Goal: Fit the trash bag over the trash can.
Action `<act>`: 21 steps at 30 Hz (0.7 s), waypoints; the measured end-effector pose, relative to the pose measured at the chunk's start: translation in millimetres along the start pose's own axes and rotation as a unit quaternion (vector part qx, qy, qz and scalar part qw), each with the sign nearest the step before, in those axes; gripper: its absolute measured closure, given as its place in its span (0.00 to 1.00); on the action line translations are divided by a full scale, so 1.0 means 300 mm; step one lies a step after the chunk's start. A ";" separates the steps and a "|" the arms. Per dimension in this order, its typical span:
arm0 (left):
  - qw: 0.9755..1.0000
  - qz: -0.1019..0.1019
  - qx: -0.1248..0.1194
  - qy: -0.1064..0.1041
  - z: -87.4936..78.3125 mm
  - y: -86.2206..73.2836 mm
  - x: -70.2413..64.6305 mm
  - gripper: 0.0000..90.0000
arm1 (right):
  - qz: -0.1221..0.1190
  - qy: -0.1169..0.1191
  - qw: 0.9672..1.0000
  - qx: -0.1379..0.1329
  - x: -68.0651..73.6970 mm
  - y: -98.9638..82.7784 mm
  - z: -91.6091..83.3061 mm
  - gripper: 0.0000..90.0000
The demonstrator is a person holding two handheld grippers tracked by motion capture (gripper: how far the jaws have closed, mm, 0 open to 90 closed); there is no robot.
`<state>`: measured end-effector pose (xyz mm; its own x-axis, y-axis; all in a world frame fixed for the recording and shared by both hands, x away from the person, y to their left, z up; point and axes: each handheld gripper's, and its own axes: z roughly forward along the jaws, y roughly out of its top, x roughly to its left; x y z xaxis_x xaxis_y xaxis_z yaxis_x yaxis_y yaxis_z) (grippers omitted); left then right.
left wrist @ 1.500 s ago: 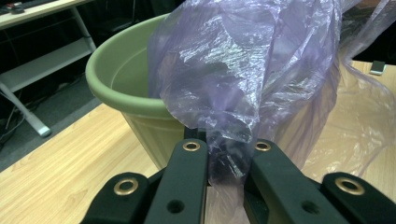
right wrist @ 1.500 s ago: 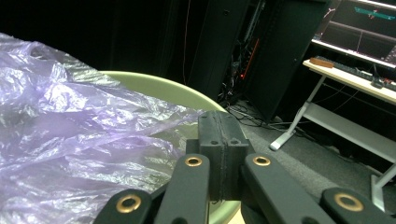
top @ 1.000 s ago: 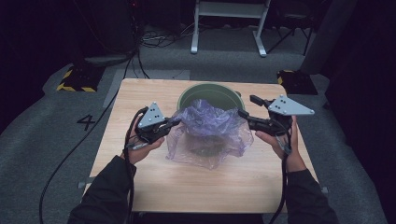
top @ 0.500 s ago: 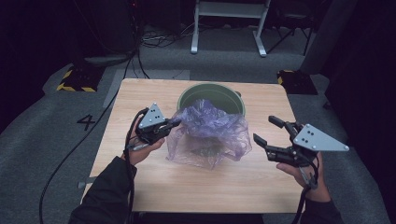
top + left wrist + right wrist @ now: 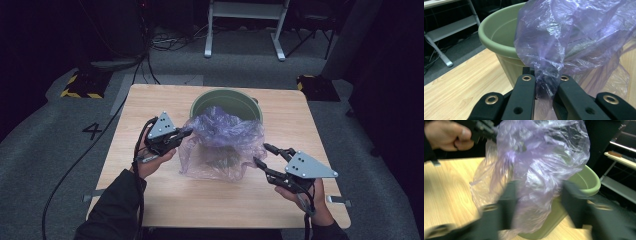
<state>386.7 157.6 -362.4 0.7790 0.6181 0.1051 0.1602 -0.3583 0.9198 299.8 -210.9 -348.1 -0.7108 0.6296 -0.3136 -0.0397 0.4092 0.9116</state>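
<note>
Right gripper (image 5: 263, 154), at about four o'clock on the wooden surface (image 5: 150, 200) in the high view: its jaws stand partly apart, having just been closing, and point toward ten o'clock at the lower right edge of the purple plastic bag (image 5: 222, 145). The tips lie just beside the film; in the right gripper view the blurred jaws flank the bag (image 5: 539, 170) without visibly pressing it, and whether they touch it cannot be told.

Left gripper (image 5: 186, 133), at about nine o'clock of the bag: its jaws are closed narrowly on a gathered fold of the film, seen pinched between the two black jaws in the left gripper view (image 5: 546, 87). The left hand (image 5: 150, 157) holds the gripper body toward seven o'clock of that fold.

The bag, translucent and crumpled, stands at the centre of the surface, its lower part spread on the wood and its upper part leaning against the green pot (image 5: 225, 100).

The pot stands upright just beyond the bag, toward twelve o'clock, its rim (image 5: 496, 40) open.
</note>
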 end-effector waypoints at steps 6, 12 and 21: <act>1.000 -0.004 -0.005 0.002 -0.004 0.001 0.009 0.94 | 0.003 -0.019 1.000 -0.007 -0.045 -0.019 0.007 0.98; 1.000 -0.004 -0.009 0.014 -0.016 0.005 0.019 0.89 | 0.019 -0.058 0.998 -0.008 -0.111 -0.016 0.026 1.00; 1.000 -0.005 -0.013 0.014 -0.025 0.023 0.038 0.89 | 0.057 -0.085 0.995 -0.009 -0.224 0.001 0.094 1.00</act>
<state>392.2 167.3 -351.9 0.7602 0.6409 0.1069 0.1516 -0.3349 0.9300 367.4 -234.3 -334.3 -0.5831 0.7742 -0.2462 0.0216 0.3178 0.9479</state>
